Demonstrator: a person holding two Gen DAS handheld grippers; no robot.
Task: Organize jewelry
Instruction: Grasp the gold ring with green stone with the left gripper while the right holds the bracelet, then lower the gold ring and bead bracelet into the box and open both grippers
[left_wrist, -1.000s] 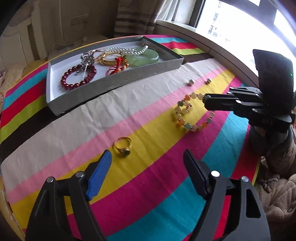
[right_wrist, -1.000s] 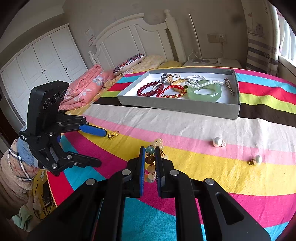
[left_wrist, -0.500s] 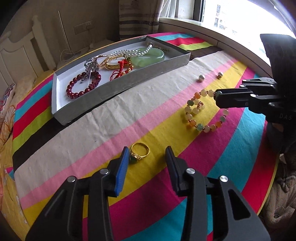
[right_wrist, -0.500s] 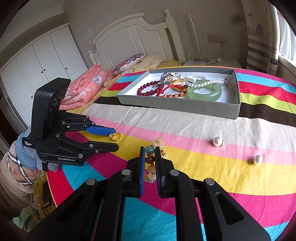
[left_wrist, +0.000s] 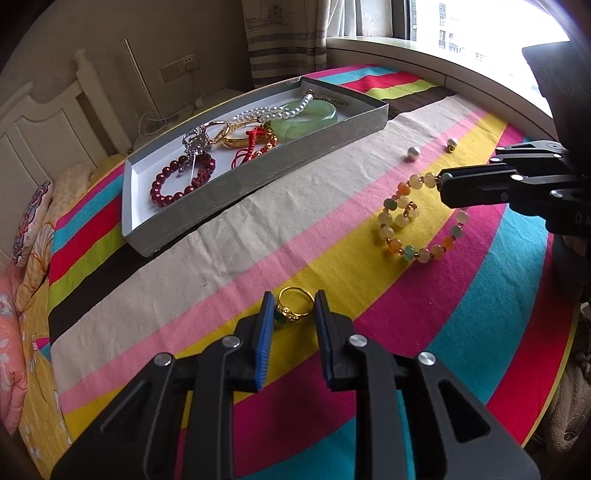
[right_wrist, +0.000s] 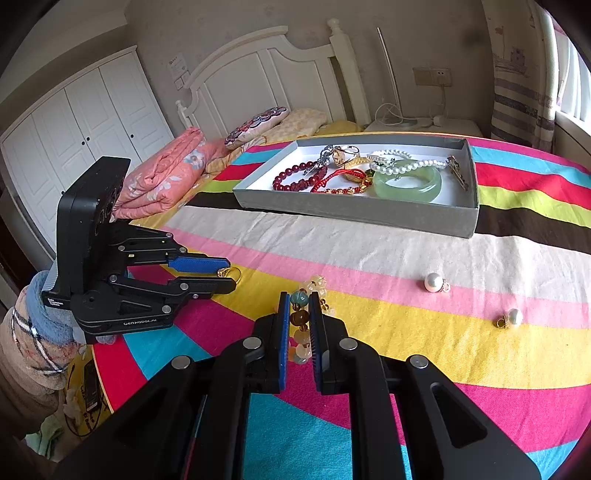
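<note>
— Where's the gold ring (left_wrist: 293, 306)?

— Lying on the yellow stripe of the striped bedspread (left_wrist: 332, 258), right between the tips of the left gripper (left_wrist: 293, 314). Its jaws have just been closing in around the ring; I can't tell whether the pads press on it yet.

— And the other one?

— The right gripper (right_wrist: 298, 325) has its jaws clamped on the multicoloured bead bracelet (left_wrist: 417, 221), which otherwise rests on the pink and yellow stripes, well apart from the ring.

— Anything loose nearby?

— Two pearl pendants (right_wrist: 434, 282) beyond the bracelet, apart from each other. Behind them sits the grey tray (left_wrist: 258, 184), holding a dark red bead bracelet (left_wrist: 177, 184), a jade bangle (left_wrist: 306, 122), a pearl strand (left_wrist: 266, 110) and red cord pieces.
</note>
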